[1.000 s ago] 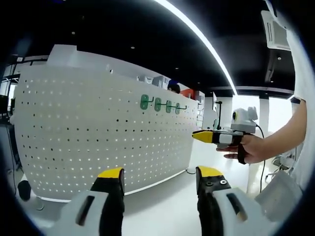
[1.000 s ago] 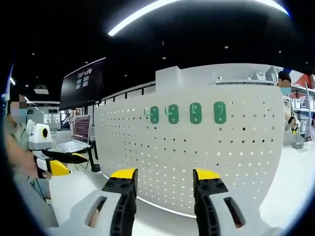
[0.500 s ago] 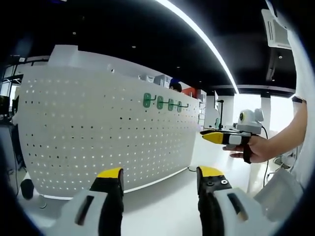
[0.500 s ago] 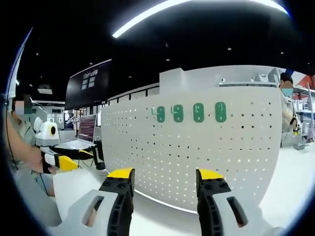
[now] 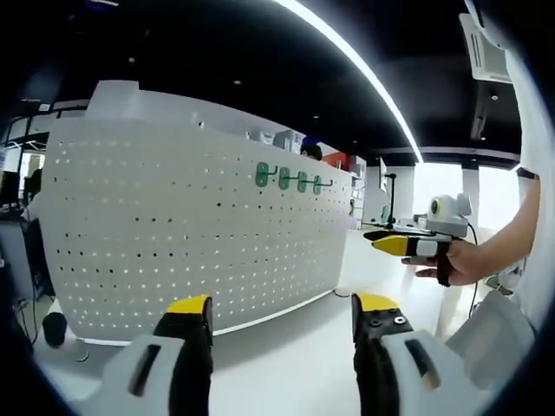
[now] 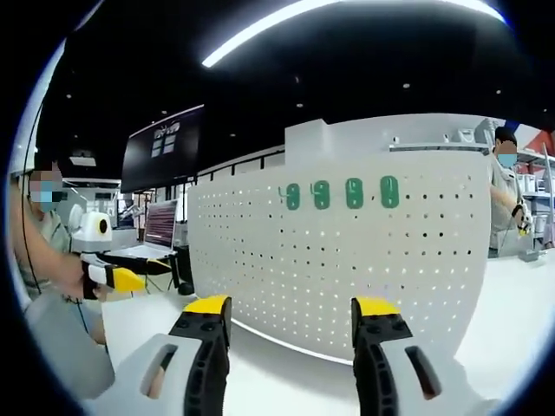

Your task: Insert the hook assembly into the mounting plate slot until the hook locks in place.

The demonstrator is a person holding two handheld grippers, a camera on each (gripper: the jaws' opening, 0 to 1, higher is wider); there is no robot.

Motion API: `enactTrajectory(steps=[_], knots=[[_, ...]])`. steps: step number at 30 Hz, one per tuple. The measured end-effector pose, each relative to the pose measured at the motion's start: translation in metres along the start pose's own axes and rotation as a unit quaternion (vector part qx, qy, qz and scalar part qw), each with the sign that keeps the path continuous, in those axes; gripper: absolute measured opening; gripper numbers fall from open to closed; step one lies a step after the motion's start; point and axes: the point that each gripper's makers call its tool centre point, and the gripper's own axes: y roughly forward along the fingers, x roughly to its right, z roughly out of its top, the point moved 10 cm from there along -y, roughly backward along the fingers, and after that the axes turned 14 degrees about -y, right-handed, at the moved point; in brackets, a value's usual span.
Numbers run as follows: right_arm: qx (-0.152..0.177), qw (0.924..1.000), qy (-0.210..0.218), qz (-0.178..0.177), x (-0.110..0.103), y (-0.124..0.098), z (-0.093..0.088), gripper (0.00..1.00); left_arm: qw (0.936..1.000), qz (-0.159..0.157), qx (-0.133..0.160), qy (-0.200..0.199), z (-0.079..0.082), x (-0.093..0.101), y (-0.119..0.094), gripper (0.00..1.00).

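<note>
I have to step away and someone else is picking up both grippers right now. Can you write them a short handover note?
Left gripper: open, holding nothing, aimed at the white pegboard.
Right gripper: open, holding nothing, facing the same pegboard from the other side.
Job's things: four green hooks sit in a row near the pegboard's top edge, also seen in the left gripper view. Whether each is fully locked cannot be told at this range.
Done: neither gripper has picked anything up.
Left: probably move in, take a hook assembly, seat it in its slot until it locks, and keep the row in view.
</note>
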Motion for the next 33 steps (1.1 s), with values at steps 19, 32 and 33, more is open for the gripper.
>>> enactTrajectory(steps=[19,32,33], knots=[[-0.011,0.9999,0.010,-0.005,-0.008,-0.032,-0.010,0.57,0.9996,0.029,0.006,-0.003,-0.006,-0.008,-0.029,0.77],[-0.014,0.9997,0.019,-0.011,-0.014,-0.047,-0.014,0.59,0.9985,0.048,0.026,-0.010,-0.004,-0.014,-0.043,0.80],[-0.015,0.9996,0.019,-0.011,-0.014,-0.048,-0.014,0.59,0.9985,0.047,0.026,-0.011,-0.004,-0.014,-0.043,0.80]])
